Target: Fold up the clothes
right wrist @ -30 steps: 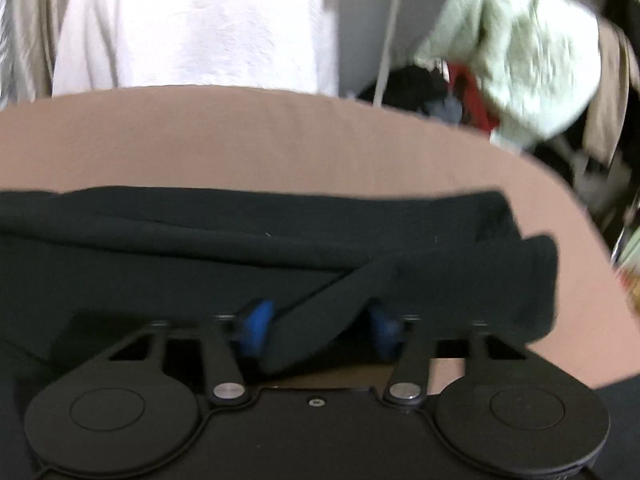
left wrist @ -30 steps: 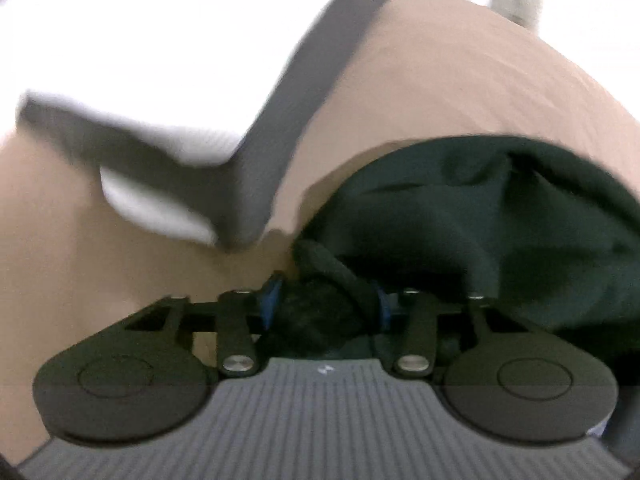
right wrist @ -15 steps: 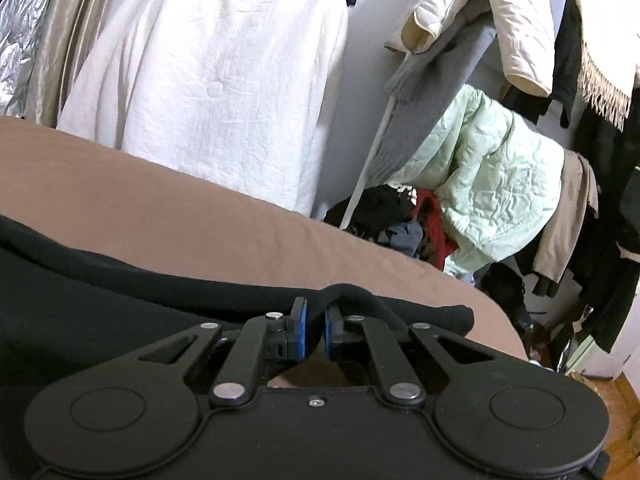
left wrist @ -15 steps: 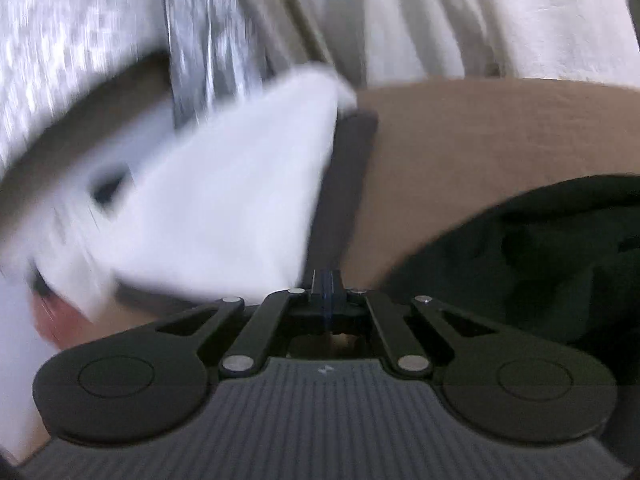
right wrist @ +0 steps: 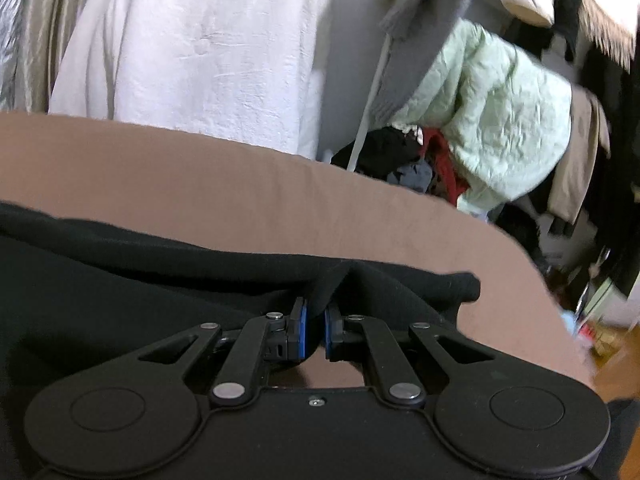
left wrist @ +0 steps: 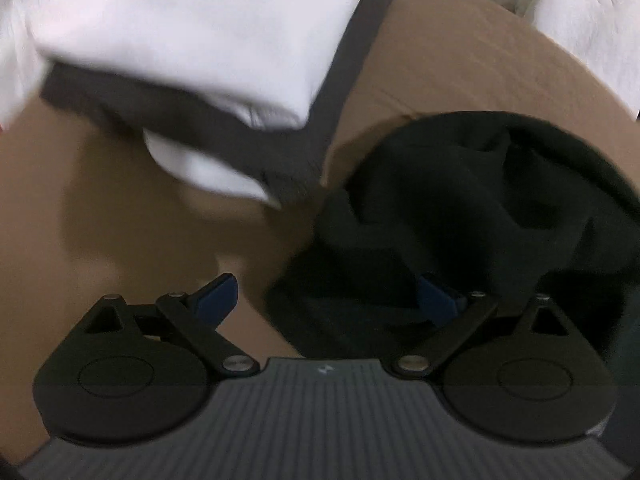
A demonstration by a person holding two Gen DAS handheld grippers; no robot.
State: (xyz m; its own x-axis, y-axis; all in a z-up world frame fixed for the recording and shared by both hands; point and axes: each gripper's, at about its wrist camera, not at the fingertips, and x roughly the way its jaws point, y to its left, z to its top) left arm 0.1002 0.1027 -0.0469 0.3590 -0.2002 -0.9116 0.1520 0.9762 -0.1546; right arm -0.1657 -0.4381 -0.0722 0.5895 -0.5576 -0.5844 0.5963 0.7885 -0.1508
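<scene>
The right claw (right wrist: 314, 330) is clenched on a fold of the black garment (right wrist: 160, 280), whose near part its body hides. The left claw (left wrist: 326, 300), just opened wide, grips nothing; the garment's bunched end (left wrist: 460, 208) lies at its right pad. Blurred white and grey fabric (left wrist: 192, 40) lies ahead-left on the brown bench (left wrist: 100, 220).

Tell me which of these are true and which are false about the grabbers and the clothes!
1. The right gripper is pinching the black garment. True.
2. The left gripper is squeezed shut. False: its jaws stand wide apart and have just been opening, pressing on nothing.
3. The clothes lie on a brown surface. True.
4. The folded white cloth lies on top of the black garment. False: it sits beside it, apart.
5. A pale green jacket hangs in the background. True.
</scene>
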